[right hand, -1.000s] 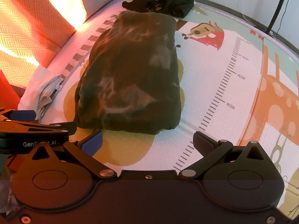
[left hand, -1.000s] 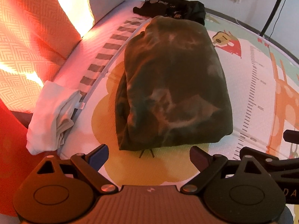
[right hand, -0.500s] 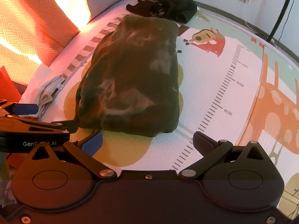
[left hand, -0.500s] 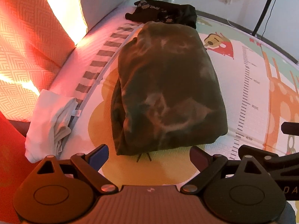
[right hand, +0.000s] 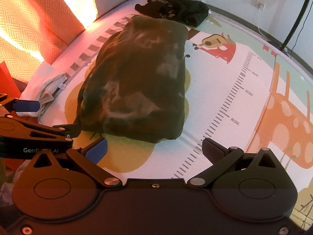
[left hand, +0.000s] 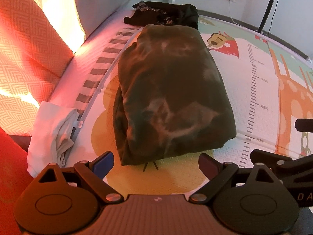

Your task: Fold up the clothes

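A dark olive tie-dye garment (left hand: 172, 96) (right hand: 137, 82) lies folded into a long rectangle on the printed play mat (left hand: 254, 90) (right hand: 230, 90). My left gripper (left hand: 155, 163) is open, its fingers just short of the garment's near edge and holding nothing. Slightly to the right of the garment's near edge, my right gripper (right hand: 154, 148) is open too and empty. The left gripper's fingers (right hand: 27, 105) show at the left edge of the right wrist view.
A black garment (left hand: 166, 15) (right hand: 176, 9) lies crumpled beyond the folded one. A white cloth (left hand: 52, 135) (right hand: 47, 90) sits at the mat's left edge. Orange patterned cushions (left hand: 25, 58) rise on the left. A black stand (right hand: 293, 23) and wall socket are at the back right.
Both grippers have drawn back and risen a little from the folded garment, so it looks smaller and farther. Both jaws stay open. The garment itself has not moved.
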